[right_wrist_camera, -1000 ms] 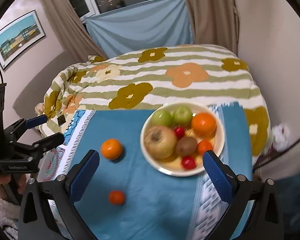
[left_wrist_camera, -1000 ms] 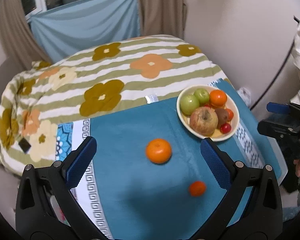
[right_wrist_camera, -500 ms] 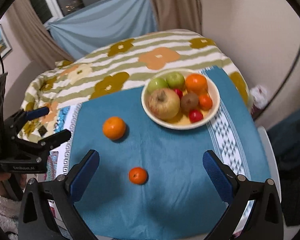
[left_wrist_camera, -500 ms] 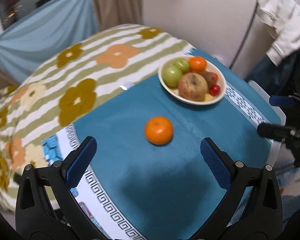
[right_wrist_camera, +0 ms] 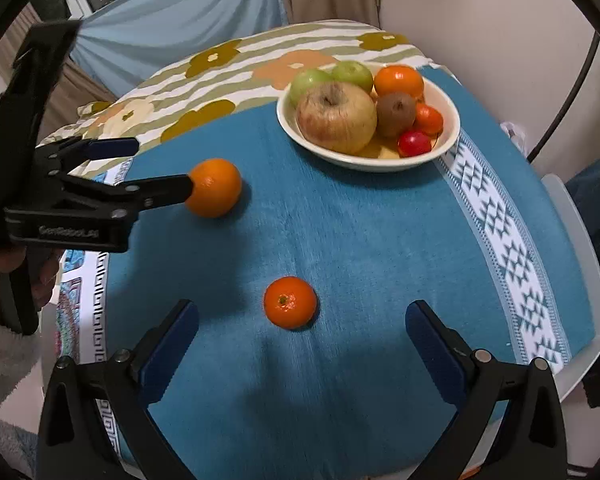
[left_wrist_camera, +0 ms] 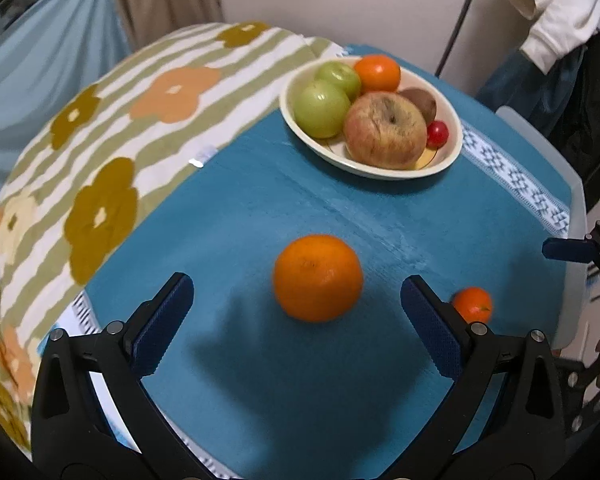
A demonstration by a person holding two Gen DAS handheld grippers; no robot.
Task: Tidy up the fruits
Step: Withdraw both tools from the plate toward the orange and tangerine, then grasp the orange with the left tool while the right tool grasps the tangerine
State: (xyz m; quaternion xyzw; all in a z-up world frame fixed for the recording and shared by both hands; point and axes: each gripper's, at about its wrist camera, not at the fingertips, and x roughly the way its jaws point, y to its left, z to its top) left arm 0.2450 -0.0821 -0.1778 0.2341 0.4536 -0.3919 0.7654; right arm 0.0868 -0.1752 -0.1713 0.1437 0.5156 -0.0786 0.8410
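A large orange (left_wrist_camera: 318, 278) (right_wrist_camera: 214, 187) lies on the blue cloth. My left gripper (left_wrist_camera: 296, 300) is open, its fingers on either side of the orange, just short of it; it also shows in the right wrist view (right_wrist_camera: 148, 168). A small tangerine (right_wrist_camera: 290, 302) (left_wrist_camera: 472, 304) lies nearer the front. My right gripper (right_wrist_camera: 302, 332) is open, just behind the tangerine. A cream bowl (right_wrist_camera: 446, 138) (left_wrist_camera: 292, 120) at the back holds a big apple (right_wrist_camera: 336, 118), two green apples, an orange, a kiwi and small red fruits.
The blue cloth (right_wrist_camera: 360, 240) covers a round table with a floral striped cloth (left_wrist_camera: 100, 140) beneath. White patterned borders run along the cloth's edges. A white garment (left_wrist_camera: 548, 4) hangs at the right. Curtains and a wall stand behind.
Both grippers have moved down and forward toward the table. The large orange now sits between my left fingers, the tangerine just ahead of my right ones. The fruit has not moved.
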